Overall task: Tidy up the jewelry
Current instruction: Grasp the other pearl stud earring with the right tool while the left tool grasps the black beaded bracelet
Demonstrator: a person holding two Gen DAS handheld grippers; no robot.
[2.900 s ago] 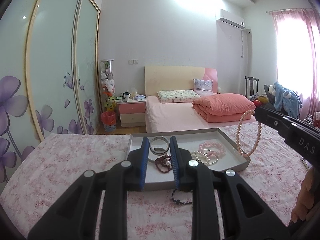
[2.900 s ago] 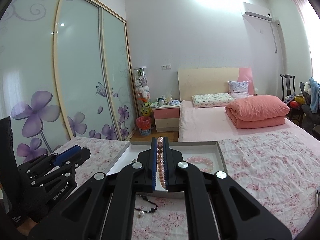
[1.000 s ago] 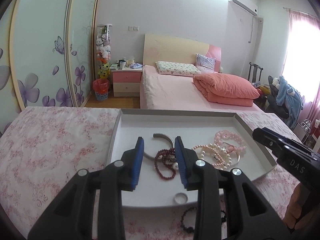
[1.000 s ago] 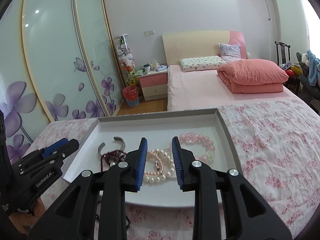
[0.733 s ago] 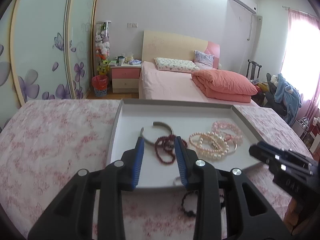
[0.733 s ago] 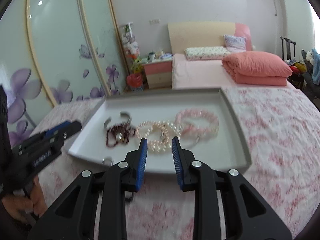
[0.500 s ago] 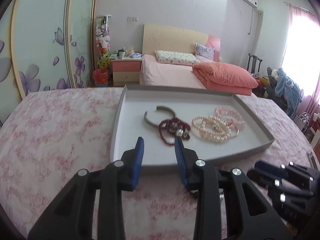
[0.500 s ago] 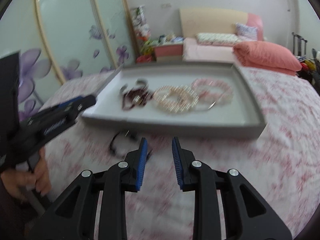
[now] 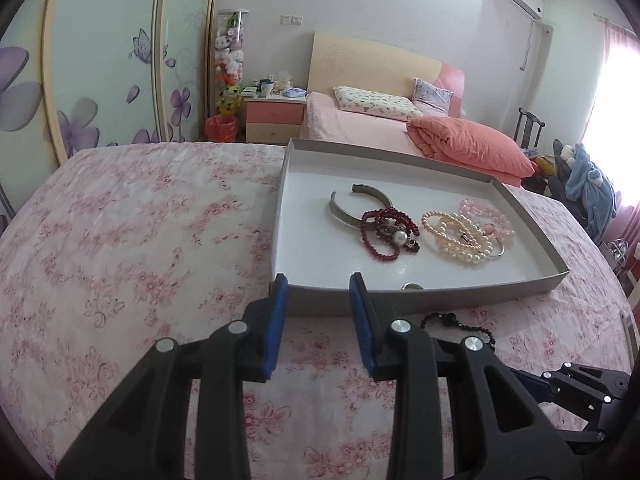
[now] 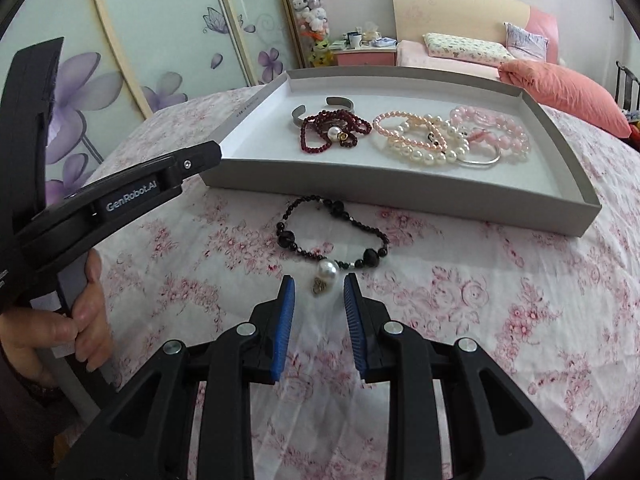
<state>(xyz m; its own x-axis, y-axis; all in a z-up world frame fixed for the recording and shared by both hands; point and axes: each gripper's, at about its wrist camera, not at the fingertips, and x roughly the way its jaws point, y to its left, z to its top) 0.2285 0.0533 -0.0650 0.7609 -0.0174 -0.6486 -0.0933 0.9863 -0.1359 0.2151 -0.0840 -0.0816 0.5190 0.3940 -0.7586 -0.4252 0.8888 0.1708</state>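
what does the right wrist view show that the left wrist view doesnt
Only the right wrist view shows the whole black bead bracelet with its pearl drop on the floral cloth, just ahead of the open right gripper, plus the person's left hand. Only the left wrist view shows a small ring behind the tray's near wall. Both show the grey tray holding bracelets.

This is a bedroom in a home. A bed [image 9: 384,128] with a pillow [image 9: 374,106] and a folded pink blanket [image 9: 468,146] stands by the wall. Next to it is a small pink night table [image 9: 274,118] with cups and things on top. A tall clear tube full of soft toys [image 9: 229,60] stands in the corner. Big sliding closet doors [image 10: 132,40] have purple flowers on them. A flowery pink cloth [image 9: 132,240] covers the near surface.
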